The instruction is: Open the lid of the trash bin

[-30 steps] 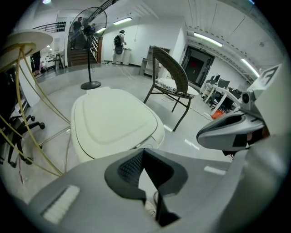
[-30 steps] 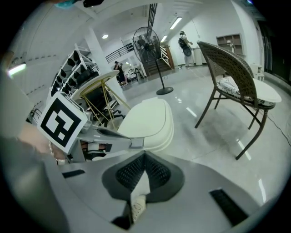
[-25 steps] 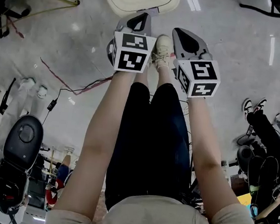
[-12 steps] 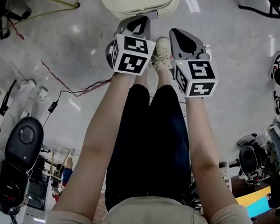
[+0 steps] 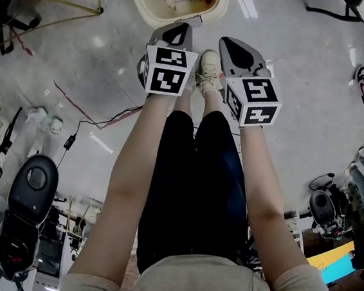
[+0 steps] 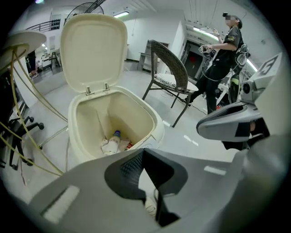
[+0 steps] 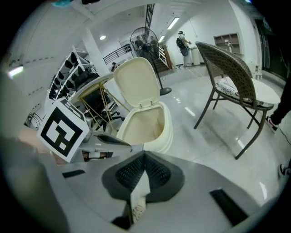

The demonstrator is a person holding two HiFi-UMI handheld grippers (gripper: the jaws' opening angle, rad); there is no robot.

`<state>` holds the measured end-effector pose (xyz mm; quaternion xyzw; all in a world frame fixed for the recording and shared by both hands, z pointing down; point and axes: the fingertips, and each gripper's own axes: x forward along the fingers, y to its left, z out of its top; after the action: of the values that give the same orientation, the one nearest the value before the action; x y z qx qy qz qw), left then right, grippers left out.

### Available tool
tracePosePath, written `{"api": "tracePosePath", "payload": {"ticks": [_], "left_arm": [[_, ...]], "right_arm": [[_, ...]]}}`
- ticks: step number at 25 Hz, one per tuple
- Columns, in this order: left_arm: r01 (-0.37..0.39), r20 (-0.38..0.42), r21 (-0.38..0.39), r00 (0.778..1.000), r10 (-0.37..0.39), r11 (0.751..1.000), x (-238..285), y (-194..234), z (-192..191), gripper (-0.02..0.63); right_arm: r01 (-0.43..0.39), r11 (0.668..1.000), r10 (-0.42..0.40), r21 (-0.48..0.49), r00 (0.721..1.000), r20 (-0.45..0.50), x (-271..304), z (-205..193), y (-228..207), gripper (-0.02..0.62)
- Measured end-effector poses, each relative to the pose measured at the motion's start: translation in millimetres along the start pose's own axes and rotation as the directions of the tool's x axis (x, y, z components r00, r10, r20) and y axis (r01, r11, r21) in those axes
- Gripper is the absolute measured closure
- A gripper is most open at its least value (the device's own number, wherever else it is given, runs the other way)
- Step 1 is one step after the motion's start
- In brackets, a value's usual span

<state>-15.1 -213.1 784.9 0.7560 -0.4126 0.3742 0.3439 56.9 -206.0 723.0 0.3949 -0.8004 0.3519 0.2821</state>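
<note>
Left gripper view: lid (image 6: 93, 50) stands upright, left tongs (image 6: 143, 151) and right tongs (image 7: 144, 155) clenched.

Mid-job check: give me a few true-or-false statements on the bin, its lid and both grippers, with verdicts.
1. The lid of the trash bin stands open and upright. True.
2. The bin is empty. False: a bottle and crumpled rubbish lie at its bottom.
3. The left gripper is clamped on the lid. False: its jaws are together on nothing, apart from the lid.
4. The right gripper is shut and holds nothing. True.
</note>
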Motion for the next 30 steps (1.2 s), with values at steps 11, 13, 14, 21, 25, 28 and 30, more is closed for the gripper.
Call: {"api": "tracePosePath", "payload": {"ticks": [11,13,14,21,25,28,30], "left_arm": [[0.097,0.063,-0.214,0.994,-0.086,0.972,-6,11,4,0.597],[0.097,0.07,-0.218,0.994,-0.084,0.971,-10,13,10,0.597],[0.104,0.083,-0.213,0.993,-0.088,0.972,-14,12,15,0.597],[0.146,0.182,-0.11,0.975,-0.125,0.983,-69,-13,60,0.597],[0.156,0.277,-0.07,0.952,-0.131,0.985,-130,-32,112,0.597],[0.182,0.337,-0.083,0.93,-0.145,0.98,-186,-41,139,0.597],[0.204,0.382,-0.085,0.911,-0.157,0.975,-220,-46,159,0.597]], "right_arm": [[-0.016,0.999,0.017,-0.029,1.0,0.009,-7,15,9,0.598],[-0.019,0.999,0.02,-0.035,1.0,0.012,-10,22,8,0.598],[-0.018,0.999,0.018,-0.035,1.0,0.014,-13,26,8,0.598],[-0.006,0.996,0.01,-0.091,0.999,0.044,-46,71,10,0.598],[-0.018,0.992,0.028,-0.123,0.996,0.082,-85,116,19,0.598],[-0.063,0.99,0.076,-0.128,0.992,0.1,-115,141,45,0.598],[-0.103,0.983,0.12,-0.151,0.987,0.11,-132,156,65,0.598]]}}
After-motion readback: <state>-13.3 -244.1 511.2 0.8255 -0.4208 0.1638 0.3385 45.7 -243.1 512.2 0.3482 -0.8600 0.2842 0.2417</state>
